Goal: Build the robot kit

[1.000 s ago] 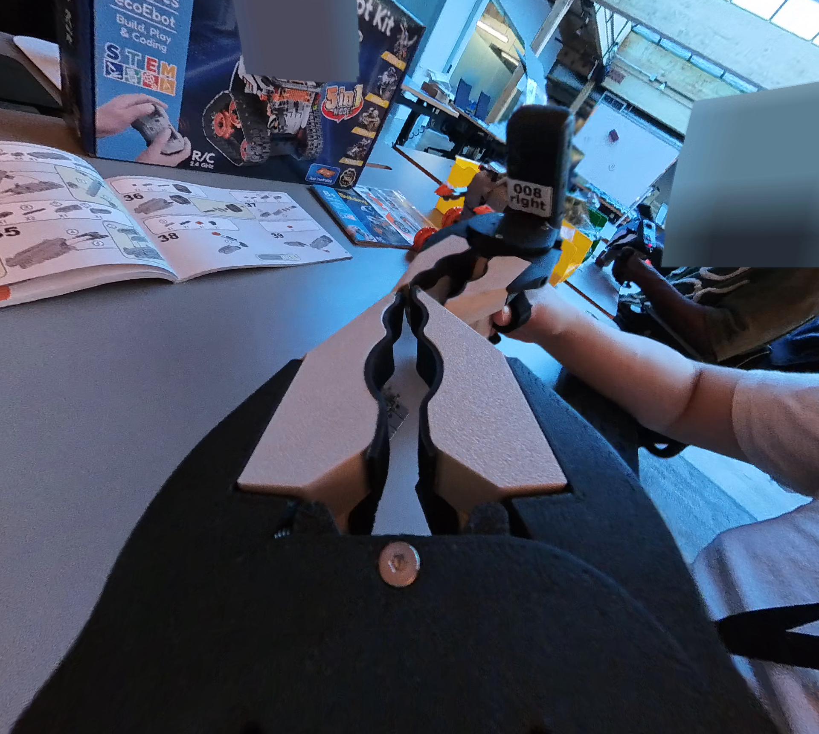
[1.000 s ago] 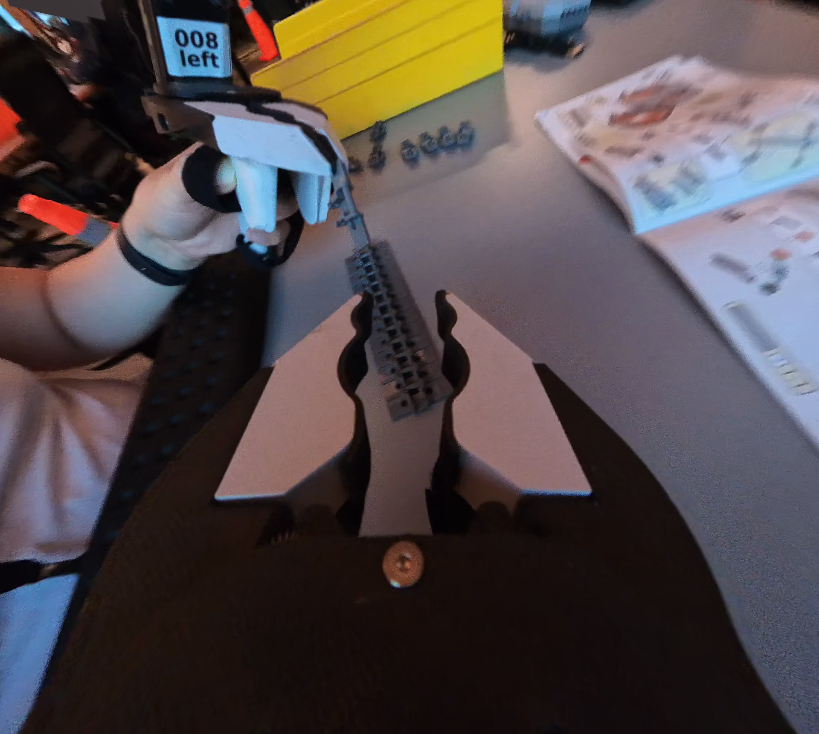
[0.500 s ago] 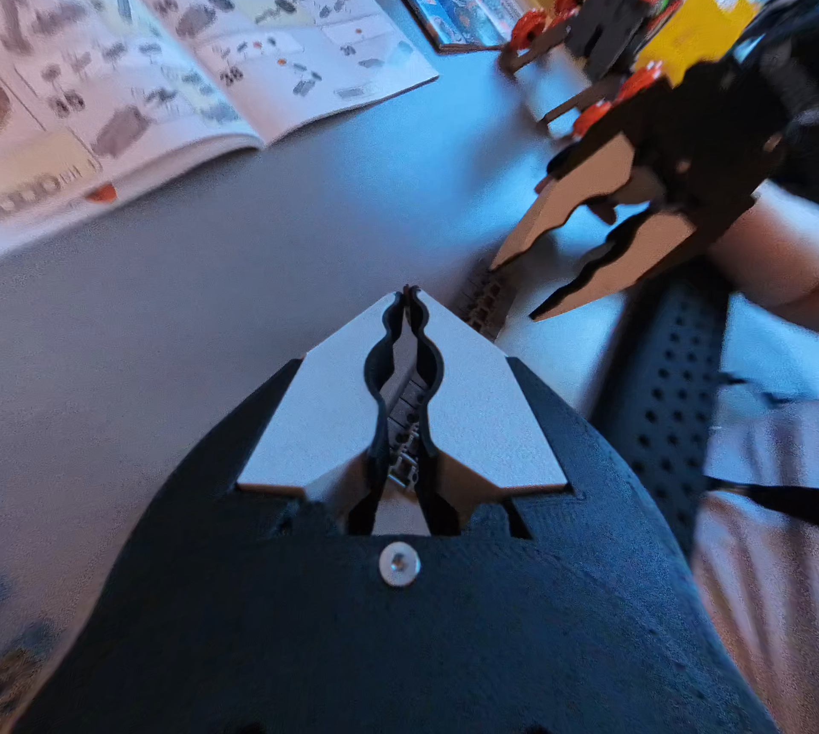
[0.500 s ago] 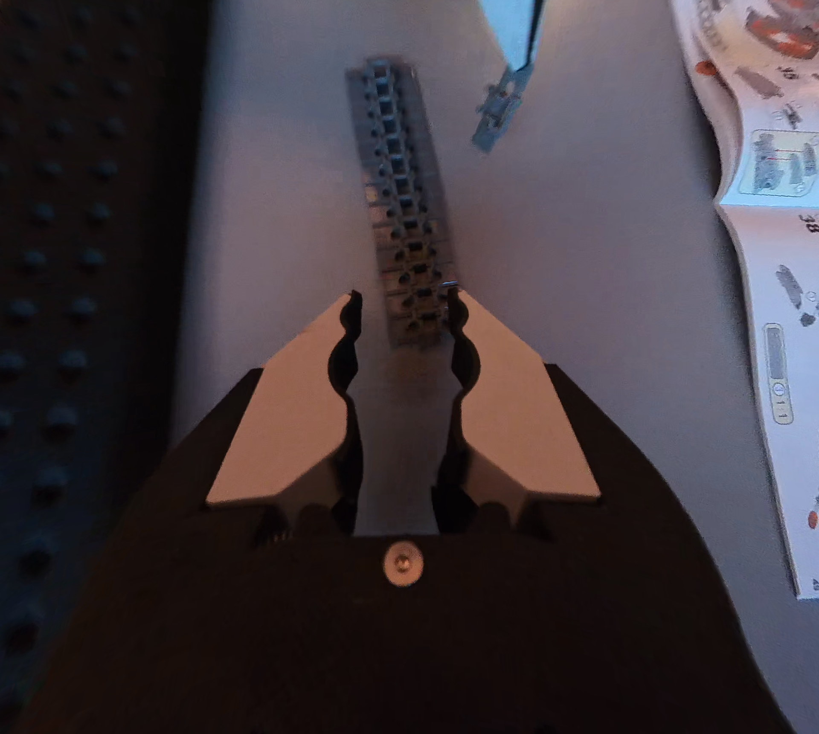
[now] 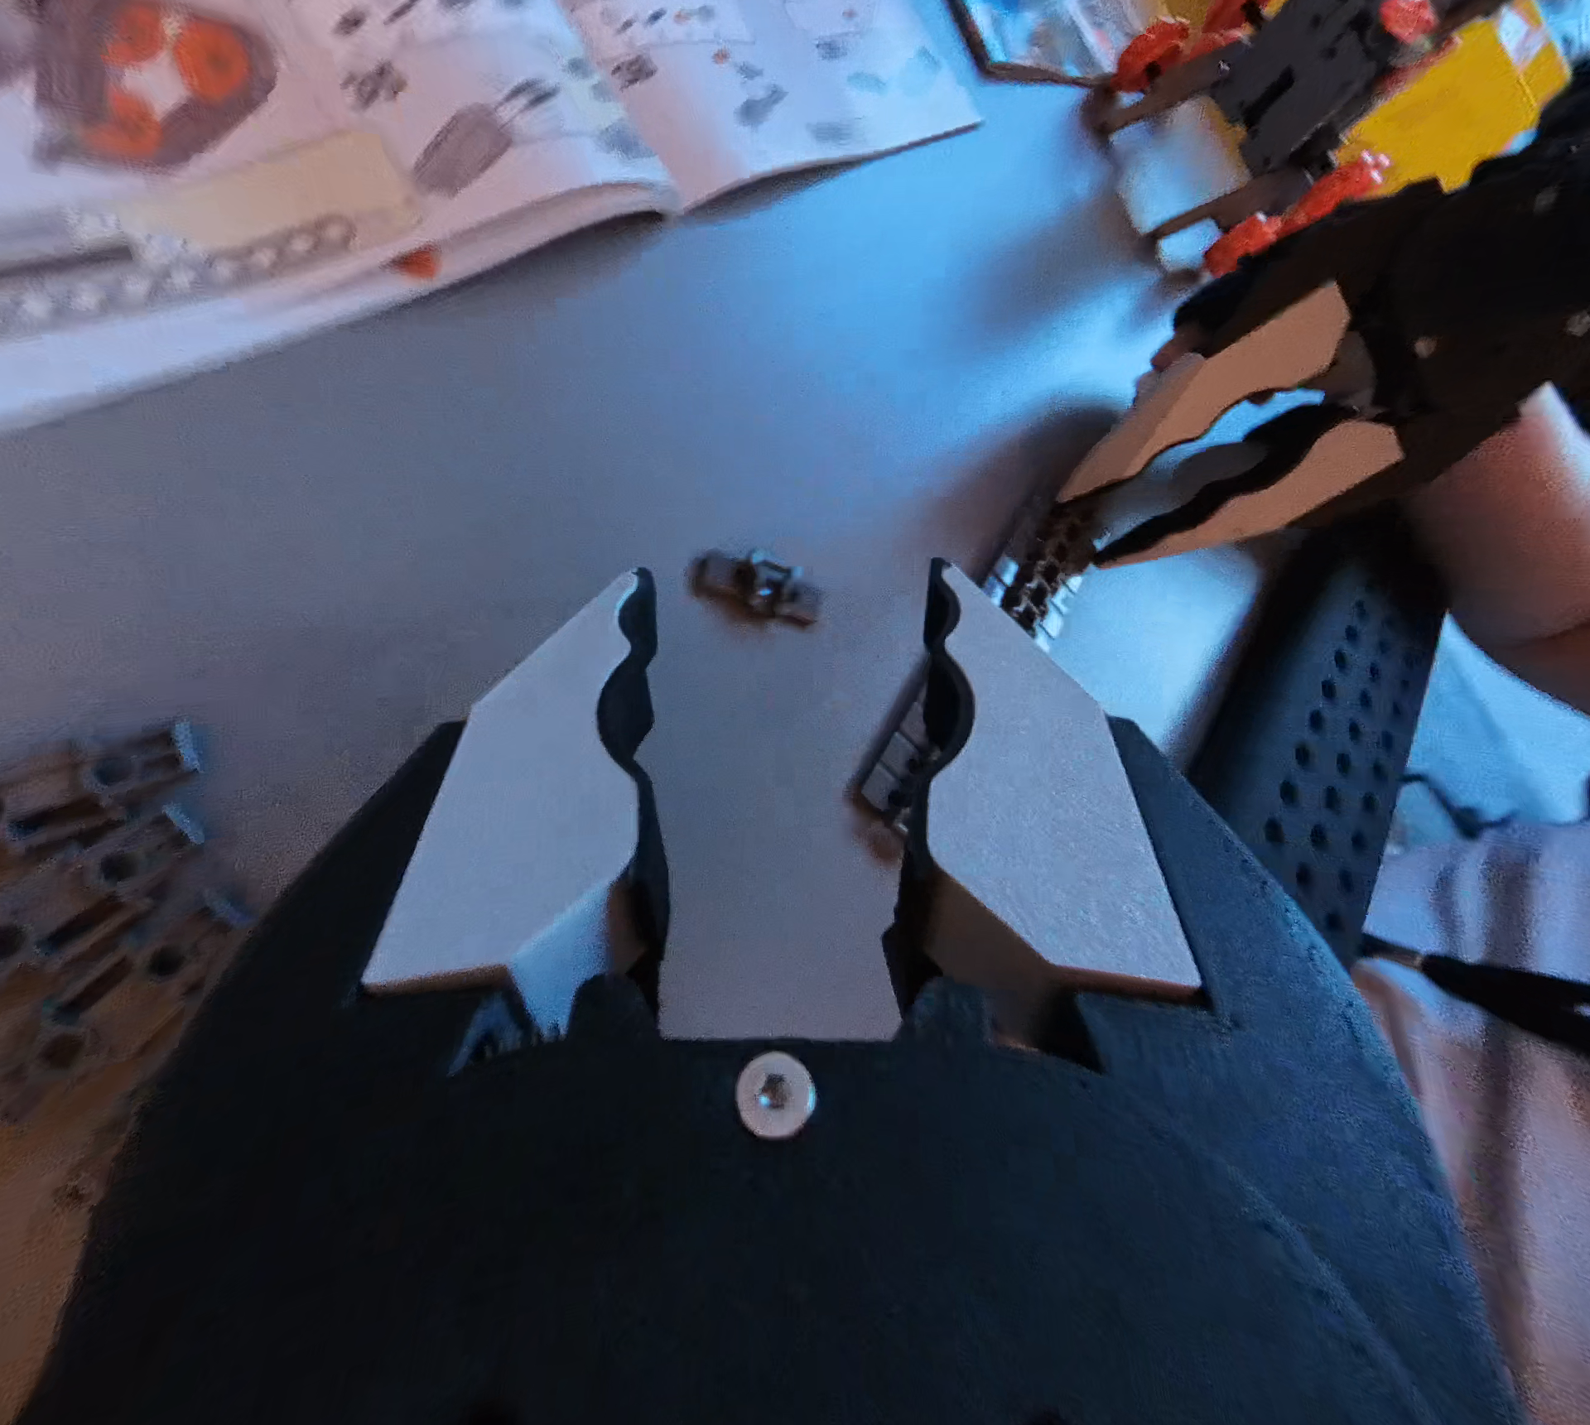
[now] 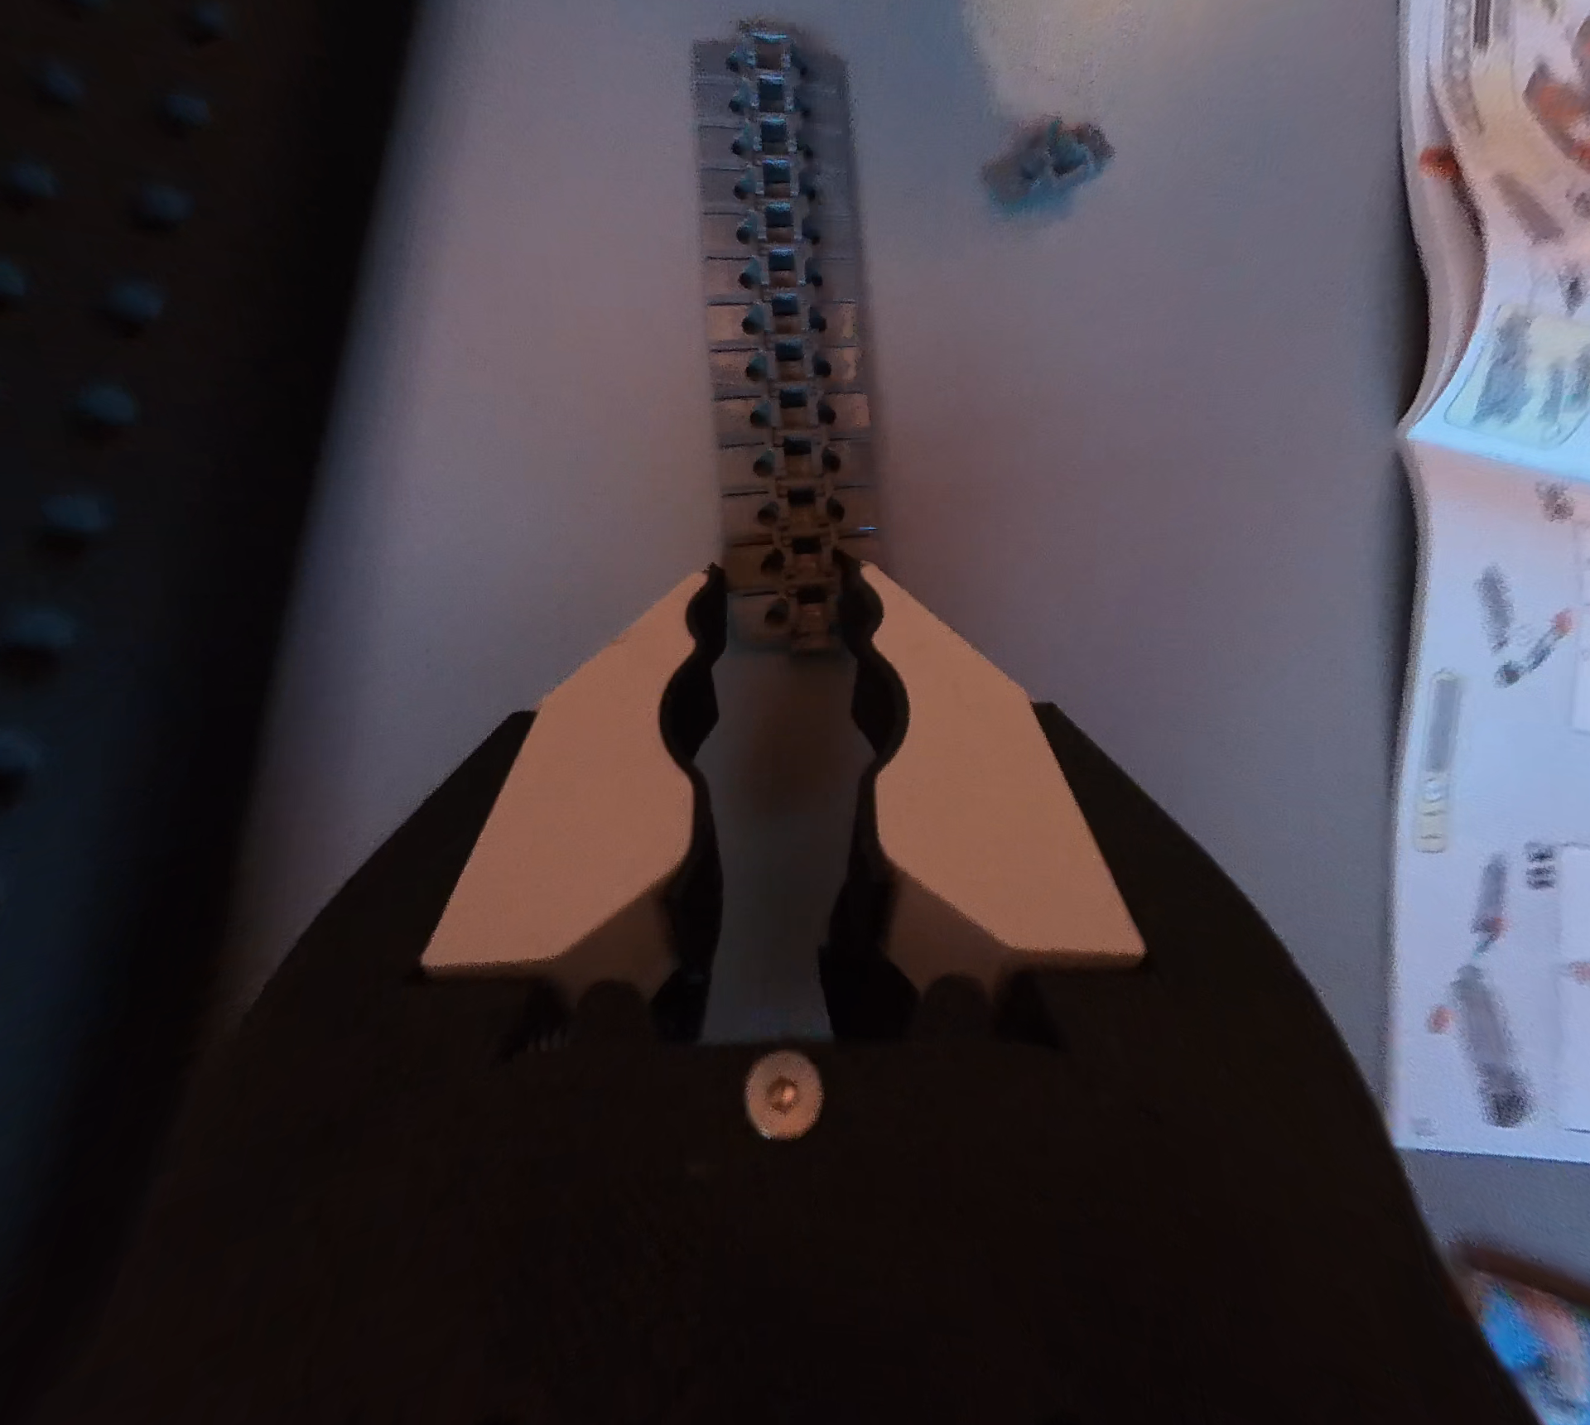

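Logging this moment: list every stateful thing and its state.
Left gripper: open, empty, over the table.
Right gripper: shut on the strip's end.
Grey linked plastic track strip: flat, straight on grey table.
Small grey loose link: lying free.
White instruction booklet: open.

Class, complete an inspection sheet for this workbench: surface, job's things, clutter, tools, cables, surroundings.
Surface: grey table, flat and bare in the middle.
Job's things: grey track strip lying flat; single link loose beside it, apart.
Clutter: open instruction booklet; loose grey pieces at the left edge.
Grippers: left tool open, empty, just short of the single link; right tool closed on the strip's near end.
Cables: nothing seen.
Surroundings: black-and-orange model, yellow bin, black studded mat.
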